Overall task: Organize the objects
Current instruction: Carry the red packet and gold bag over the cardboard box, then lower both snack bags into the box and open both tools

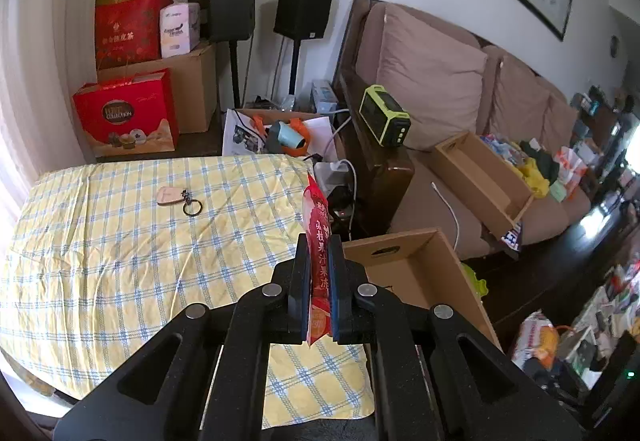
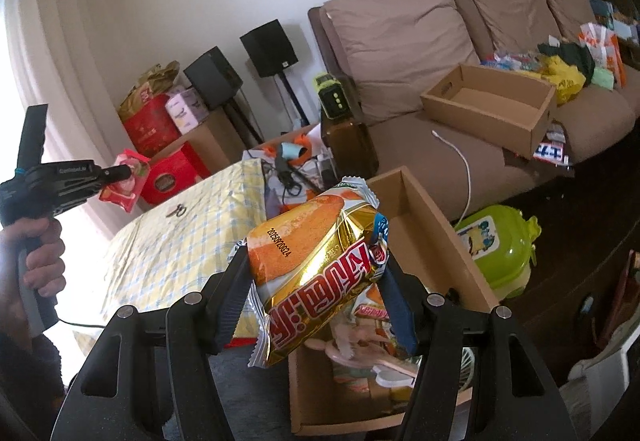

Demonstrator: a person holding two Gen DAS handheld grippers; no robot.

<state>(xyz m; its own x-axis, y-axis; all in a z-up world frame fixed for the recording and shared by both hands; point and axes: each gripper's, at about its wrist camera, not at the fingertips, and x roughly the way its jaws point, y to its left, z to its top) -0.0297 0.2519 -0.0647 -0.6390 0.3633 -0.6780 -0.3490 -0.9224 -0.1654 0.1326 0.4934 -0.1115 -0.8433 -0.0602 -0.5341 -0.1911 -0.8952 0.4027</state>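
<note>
Gold bread pack [image 2: 316,273] is sitting nearest, puffed with air, and the right gripper [image 2: 316,277] is clamping it across its middle, jaws standing fairly wide around the bulge; it is hanging over the near box [image 2: 436,225], which is already holding other packets and a pink comb-like thing I cannot identify for sure. By the look of it the pack is light and soft, its foil slick and crinkly; I'd judge a grip across the plump centre is holding better than one on the flat crimped ends, though too hard a squeeze is risking crushed bread or a burst seam. Over at the left gripper [image 1: 320,281], the jaws are pressing nearly together on a thin red jelly pouch [image 1: 318,237], taken edge-on at its lower half; the pouch is sticking up limp and flat above the checked cloth [image 1: 120,261], beside the box. A keyring [image 1: 180,199] is lying further off on the cloth.
</note>
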